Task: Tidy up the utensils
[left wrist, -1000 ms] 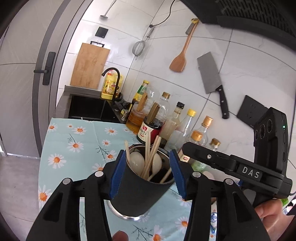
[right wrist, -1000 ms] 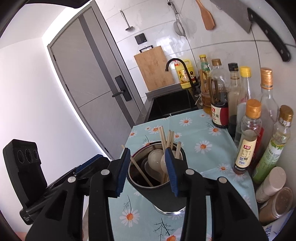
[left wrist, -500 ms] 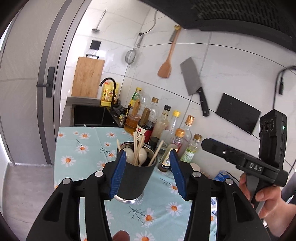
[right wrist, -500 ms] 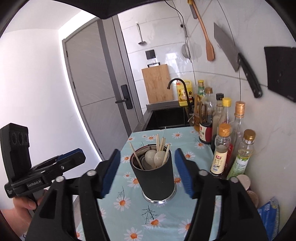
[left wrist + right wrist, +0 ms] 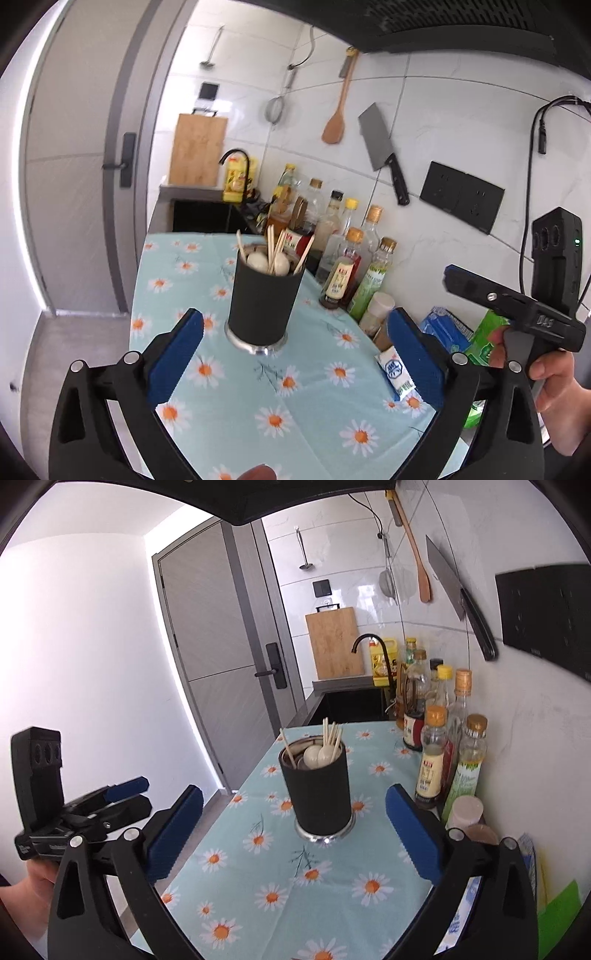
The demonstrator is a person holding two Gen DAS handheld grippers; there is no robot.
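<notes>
A black utensil holder (image 5: pixel 263 304) with a steel base stands upright on the daisy tablecloth (image 5: pixel 236 398). It holds wooden chopsticks (image 5: pixel 275 245) and two white spoons (image 5: pixel 257 260). It also shows in the right wrist view (image 5: pixel 319 788). My left gripper (image 5: pixel 295 354) is open and empty, back from the holder, its blue pads (image 5: pixel 176 354) wide apart. My right gripper (image 5: pixel 294 830) is open and empty too, also short of the holder. Each gripper appears in the other's view: the right one (image 5: pixel 517 306), the left one (image 5: pixel 110 801).
Several sauce bottles (image 5: pixel 343 269) stand along the tiled wall to the right. Packets (image 5: pixel 397 373) and a green bag (image 5: pixel 487 332) lie at the near right. A sink with a black tap (image 5: pixel 236 158) is behind. A cleaver (image 5: pixel 382 147) and wooden spatula (image 5: pixel 336 122) hang on the wall.
Both grippers let go of the holder, opened wide and drew back from it. The holder stays standing on the cloth.
</notes>
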